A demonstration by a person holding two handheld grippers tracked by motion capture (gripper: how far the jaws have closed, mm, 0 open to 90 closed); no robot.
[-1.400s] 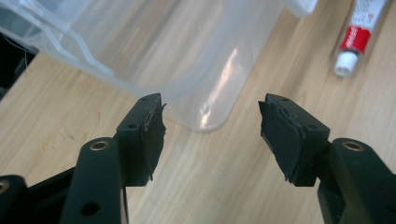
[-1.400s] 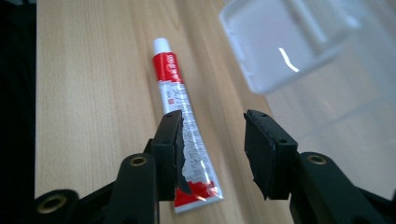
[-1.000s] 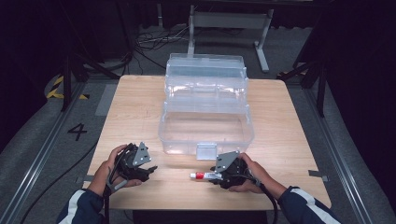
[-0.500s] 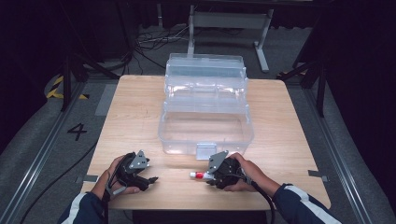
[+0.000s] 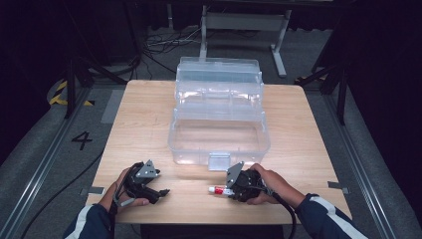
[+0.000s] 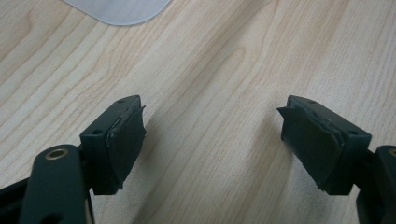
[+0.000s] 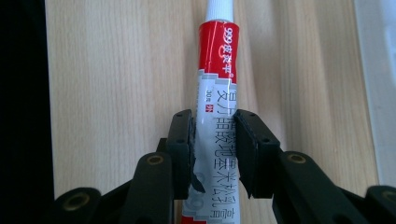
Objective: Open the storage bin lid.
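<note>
Now our right hand-held gripper [image 7: 214,135] has drawn nearer us and is clamped on the red-and-white tube [image 7: 217,84], which points out ahead of its jaws and lies low on the tabletop [image 5: 149,124]. Our left hand-held gripper [image 6: 212,140], pulled back too, stands apart and empty. With the tube secured, we judge the clear box [image 5: 219,134] beyond it comes next.

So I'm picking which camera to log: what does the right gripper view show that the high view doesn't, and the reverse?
Right gripper view: the print on the red-and-white ointment tube and the right claw shut on it. High view: the open clear plastic box, the left claw and both hands. Shared: the tube, the right claw and the wooden table.
</note>
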